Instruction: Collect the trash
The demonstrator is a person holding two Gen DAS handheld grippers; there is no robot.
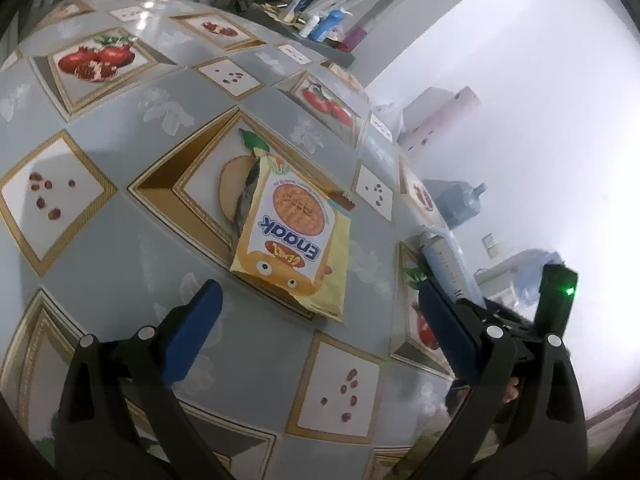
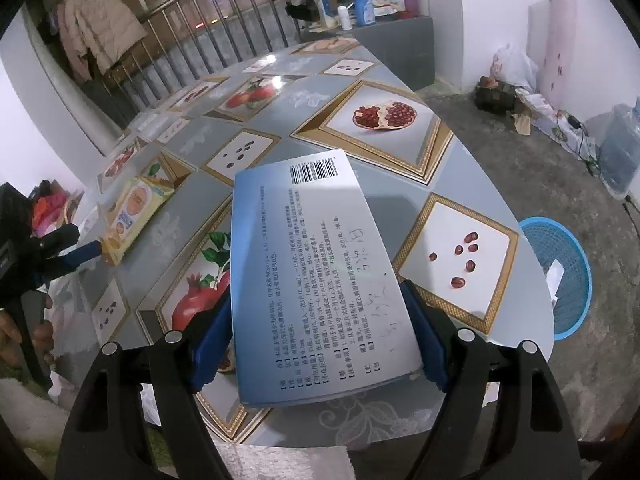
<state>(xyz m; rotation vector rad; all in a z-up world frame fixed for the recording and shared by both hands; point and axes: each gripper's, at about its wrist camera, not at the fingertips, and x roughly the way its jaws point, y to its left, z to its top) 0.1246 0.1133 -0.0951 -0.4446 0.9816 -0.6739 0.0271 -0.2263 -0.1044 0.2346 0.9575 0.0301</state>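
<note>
A yellow snack wrapper (image 1: 292, 240) printed with a round biscuit lies flat on the fruit-patterned table (image 1: 120, 240). My left gripper (image 1: 320, 316) hangs open just short of the wrapper's near edge, with nothing between its blue pads. In the right wrist view the same wrapper (image 2: 136, 216) lies at the far left, and one blue left fingertip (image 2: 86, 252) sits beside its near corner. My right gripper (image 2: 320, 344) is shut on a flat blue-and-white printed box (image 2: 316, 264) with a barcode. Its pads press the box's two long sides and hold it tilted above the table (image 2: 400, 184).
A blue plastic basket (image 2: 568, 280) with a white scrap inside stands on the floor past the table's right edge. Bottles (image 2: 362, 4) crowd a grey counter at the back. A metal railing (image 2: 208, 32), a large water jug (image 2: 620, 152) and bags ring the floor.
</note>
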